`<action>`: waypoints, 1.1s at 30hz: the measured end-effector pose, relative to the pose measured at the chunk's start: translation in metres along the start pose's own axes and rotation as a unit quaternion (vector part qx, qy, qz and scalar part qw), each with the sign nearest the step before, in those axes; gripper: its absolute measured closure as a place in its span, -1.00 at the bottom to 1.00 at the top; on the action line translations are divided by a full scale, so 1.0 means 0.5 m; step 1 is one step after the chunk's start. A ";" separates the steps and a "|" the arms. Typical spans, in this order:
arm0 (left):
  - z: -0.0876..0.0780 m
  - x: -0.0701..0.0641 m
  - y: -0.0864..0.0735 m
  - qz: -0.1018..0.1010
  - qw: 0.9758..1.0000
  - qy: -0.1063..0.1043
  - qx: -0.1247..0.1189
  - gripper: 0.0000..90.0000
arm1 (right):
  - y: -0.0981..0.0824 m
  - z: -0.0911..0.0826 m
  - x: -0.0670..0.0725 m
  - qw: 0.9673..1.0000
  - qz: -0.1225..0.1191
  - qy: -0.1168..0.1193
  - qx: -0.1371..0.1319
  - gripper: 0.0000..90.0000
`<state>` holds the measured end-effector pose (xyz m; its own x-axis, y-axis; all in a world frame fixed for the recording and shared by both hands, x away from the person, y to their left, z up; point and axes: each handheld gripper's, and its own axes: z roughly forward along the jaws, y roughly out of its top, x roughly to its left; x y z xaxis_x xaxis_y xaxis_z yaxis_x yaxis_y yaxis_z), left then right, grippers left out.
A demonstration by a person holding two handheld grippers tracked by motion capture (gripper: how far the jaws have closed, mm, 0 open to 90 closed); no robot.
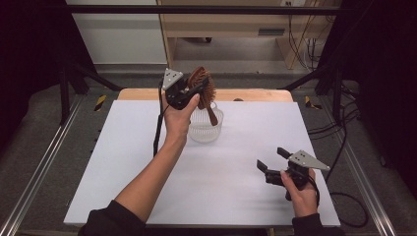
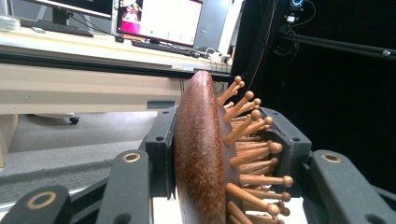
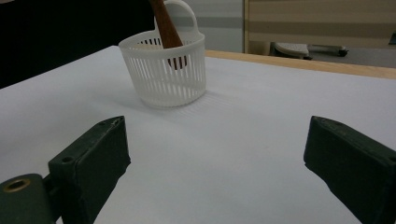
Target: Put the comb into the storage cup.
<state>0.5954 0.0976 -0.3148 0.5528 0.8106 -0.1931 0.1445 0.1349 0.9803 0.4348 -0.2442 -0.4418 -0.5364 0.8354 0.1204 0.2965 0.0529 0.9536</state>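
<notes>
A brown wooden hairbrush (image 1: 202, 88) with peg bristles stands handle-down in a small white slatted basket (image 1: 205, 129) at the table's far middle. My left gripper (image 1: 195, 88) is raised above the basket and shut on the brush head; in the left gripper view the wooden back and pegs of the hairbrush (image 2: 205, 154) sit squeezed between both jaws. The brush handle (image 3: 166, 21) dips into the basket (image 3: 164, 74) in the right gripper view. My right gripper (image 1: 271, 158) rests low at the near right of the table, open, nothing between its jaws (image 3: 215, 154).
A white board (image 1: 236, 162) covers the table, with a wooden edge (image 1: 255, 94) showing at the back. Black frame posts stand at both sides, and cables lie on the floor to the right. A desk with monitors (image 2: 159, 21) stands beyond.
</notes>
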 end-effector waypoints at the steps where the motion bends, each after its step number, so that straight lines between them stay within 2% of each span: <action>1: 0.000 0.000 0.000 0.000 1.000 0.000 0.000 0.15 | 0.000 0.000 0.000 1.000 0.000 0.000 0.000 -0.84; 14: 0.006 0.004 -0.024 -0.002 1.000 0.000 0.008 0.14 | -0.001 0.001 0.000 1.000 0.001 0.002 0.002 -0.84; 33: 0.008 0.006 -0.036 -0.005 1.000 0.001 0.004 0.14 | -0.002 0.005 0.001 1.000 -0.001 0.005 0.006 -0.84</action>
<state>0.5979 0.0955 -0.3335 0.5496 0.8105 -0.2026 0.1570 0.1380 0.9779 0.4359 -0.2425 -0.4434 -0.5450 0.8294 0.1222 0.3053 0.0606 0.9503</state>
